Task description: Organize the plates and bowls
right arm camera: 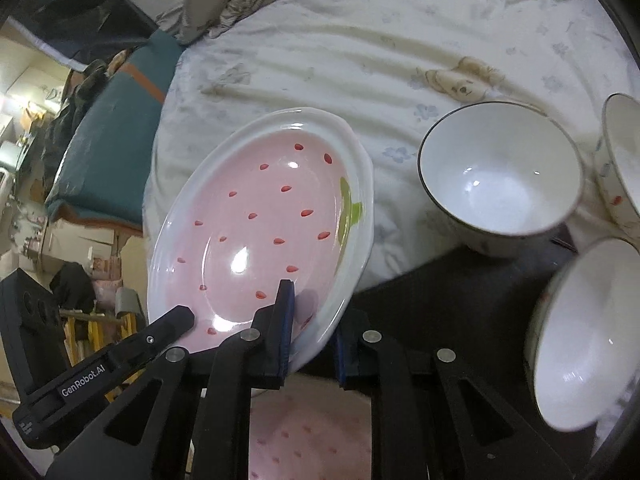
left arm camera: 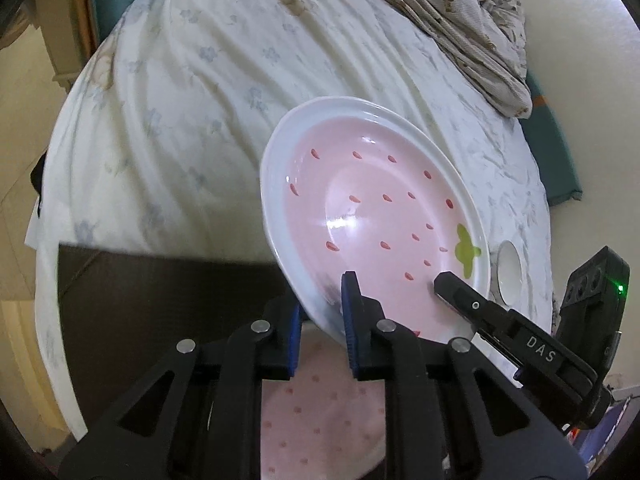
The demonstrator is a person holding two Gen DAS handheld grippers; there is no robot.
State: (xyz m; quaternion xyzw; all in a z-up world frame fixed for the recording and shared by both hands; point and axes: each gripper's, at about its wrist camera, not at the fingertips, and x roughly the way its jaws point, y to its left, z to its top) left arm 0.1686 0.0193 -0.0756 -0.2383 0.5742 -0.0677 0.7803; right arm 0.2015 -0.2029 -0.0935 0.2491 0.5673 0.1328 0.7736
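Note:
A pink strawberry-pattern plate (left arm camera: 376, 216) with a white rim is held tilted above a dark mat. My left gripper (left arm camera: 324, 312) is shut on its near rim. My right gripper (right arm camera: 312, 320) is shut on the same plate (right arm camera: 264, 220) at its other edge; the right gripper's finger also shows in the left wrist view (left arm camera: 460, 292). A second pink plate (left arm camera: 320, 408) lies flat under the grippers, also seen in the right wrist view (right arm camera: 308, 436). Three white bowls stand at the right: one (right arm camera: 500, 176) on the sheet, one (right arm camera: 588, 332) tilted nearby, one (right arm camera: 620, 160) at the edge.
The dark mat (left arm camera: 160, 300) lies on a bed with a white flowered sheet (left arm camera: 200, 100). A crumpled blanket (left arm camera: 460, 20) lies at the far side. A small white bowl (left arm camera: 510, 272) shows beyond the plate. Boxes and clutter (right arm camera: 60, 240) stand beside the bed.

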